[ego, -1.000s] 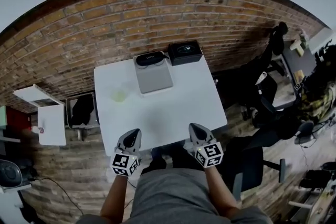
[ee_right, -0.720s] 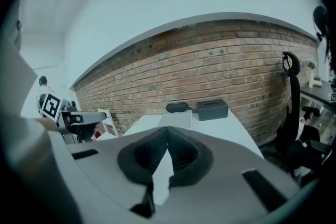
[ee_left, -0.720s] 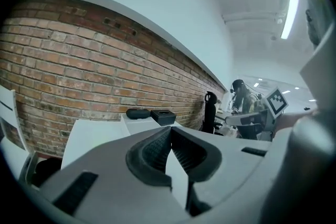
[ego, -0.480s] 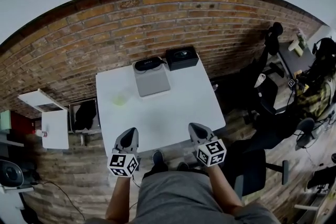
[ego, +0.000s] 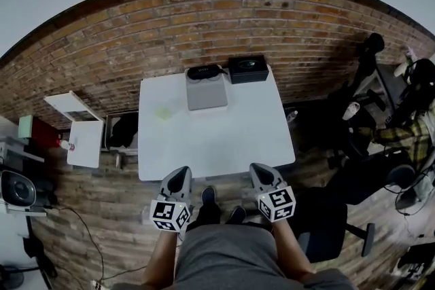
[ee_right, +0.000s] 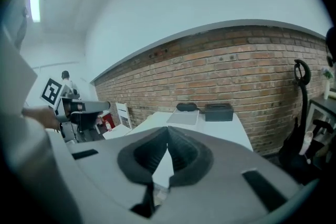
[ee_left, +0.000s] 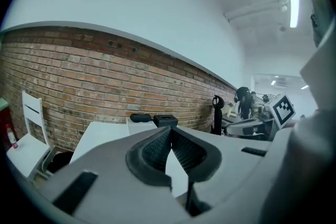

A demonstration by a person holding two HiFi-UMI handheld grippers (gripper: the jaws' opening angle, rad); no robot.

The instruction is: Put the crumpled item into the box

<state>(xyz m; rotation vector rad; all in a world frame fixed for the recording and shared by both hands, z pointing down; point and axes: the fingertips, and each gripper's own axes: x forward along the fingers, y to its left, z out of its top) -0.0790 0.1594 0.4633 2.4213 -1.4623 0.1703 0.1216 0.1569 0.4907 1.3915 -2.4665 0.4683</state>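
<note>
White counter looks farther off than before; left gripper and right gripper, fingers clenched empty, still hover at its near edge.

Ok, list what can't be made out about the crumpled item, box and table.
Crumpled item: head view, too small and pale for shape; not discernible in either gripper view.
Box: too small in head view, side-on in right gripper view; open or lidded unclear.
Dark object beside box: too small to identify.
Table: near edge, in both gripper views, hidden behind the jaws.
</note>
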